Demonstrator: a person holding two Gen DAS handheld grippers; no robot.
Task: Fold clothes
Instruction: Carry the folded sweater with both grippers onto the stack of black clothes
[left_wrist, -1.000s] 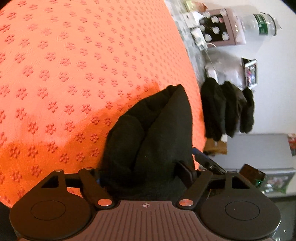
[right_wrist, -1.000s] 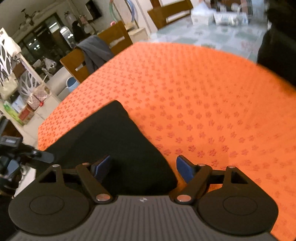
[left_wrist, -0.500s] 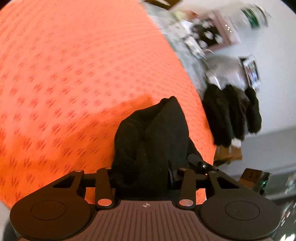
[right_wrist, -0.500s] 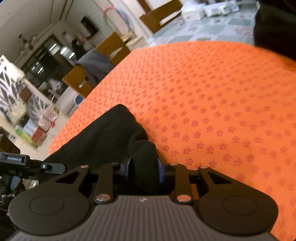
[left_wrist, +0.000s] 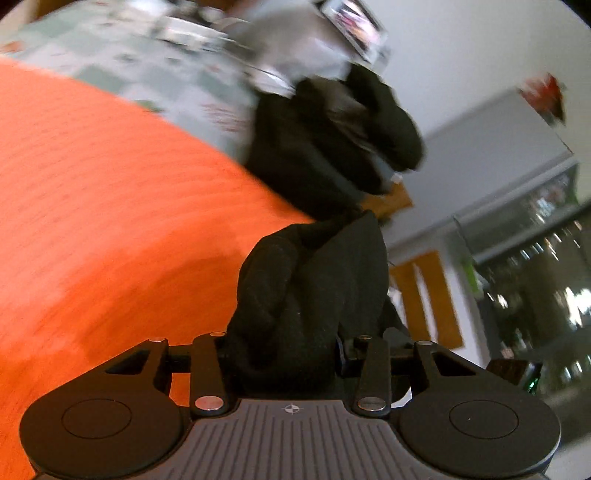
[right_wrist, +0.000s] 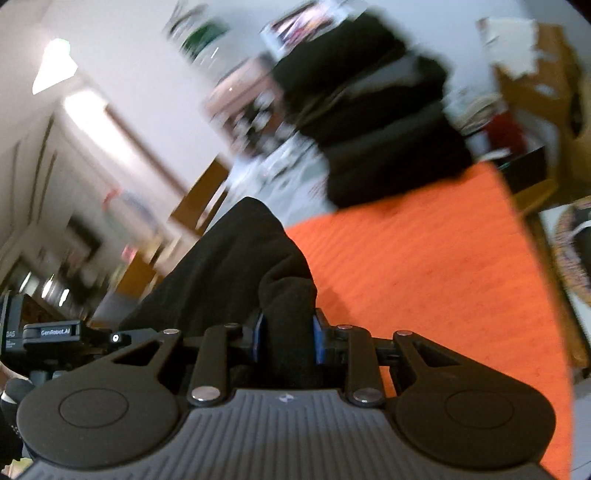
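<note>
Up close, a black knit garment (left_wrist: 310, 295) bunches into thick folds, lifted just above an orange mat (left_wrist: 110, 229) covering the worktop (left_wrist: 166, 81). Beyond the mat's far edge lies a pile of dark clothes (right_wrist: 376, 122); the cluttered room behind is blurred. Both tools are closed on the garment: the left tool (left_wrist: 284, 350) grips one bunched end, the right tool (right_wrist: 288, 339) pinches a fold between blue pads (right_wrist: 317, 339).
</note>
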